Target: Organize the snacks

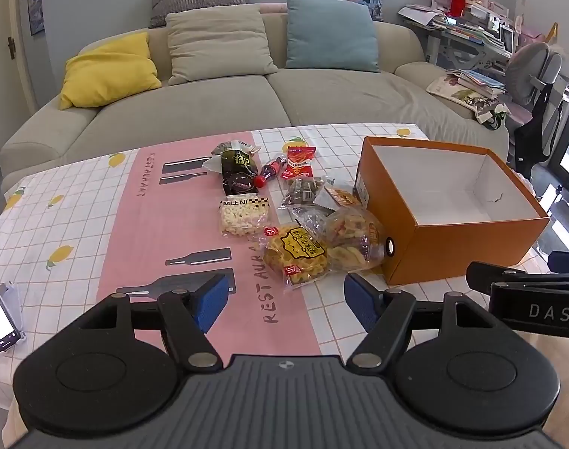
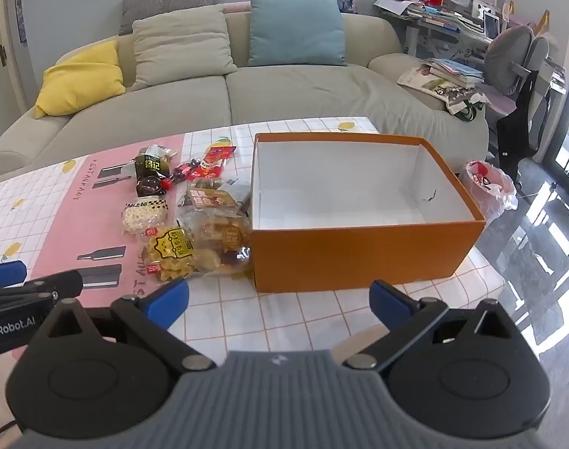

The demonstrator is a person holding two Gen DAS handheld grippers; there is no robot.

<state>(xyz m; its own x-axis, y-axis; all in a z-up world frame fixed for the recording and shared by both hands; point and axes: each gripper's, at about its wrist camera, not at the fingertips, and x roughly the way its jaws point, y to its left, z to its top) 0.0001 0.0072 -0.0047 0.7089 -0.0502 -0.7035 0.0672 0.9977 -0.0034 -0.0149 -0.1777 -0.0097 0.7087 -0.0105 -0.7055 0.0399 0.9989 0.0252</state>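
The snacks lie in a loose heap near the middle of the worktop (image 1: 78, 202), running from the far edge toward the near one, with the nearest bags pressed against the left wall of the orange box (image 2: 359, 258), which sits open and empty toward the right edge, probably as the place to gather them. The yellow waffle-snack bag (image 1: 297, 258) lies closest to both tools, beside the clear bag of mixed crisps (image 1: 353, 239) touching the box. The left gripper (image 1: 282, 301) hangs over the near edge, fingers apart and holding nothing; the right gripper (image 2: 280, 305) faces the box front, fingers spread wide and empty, likely ready for the first pick.
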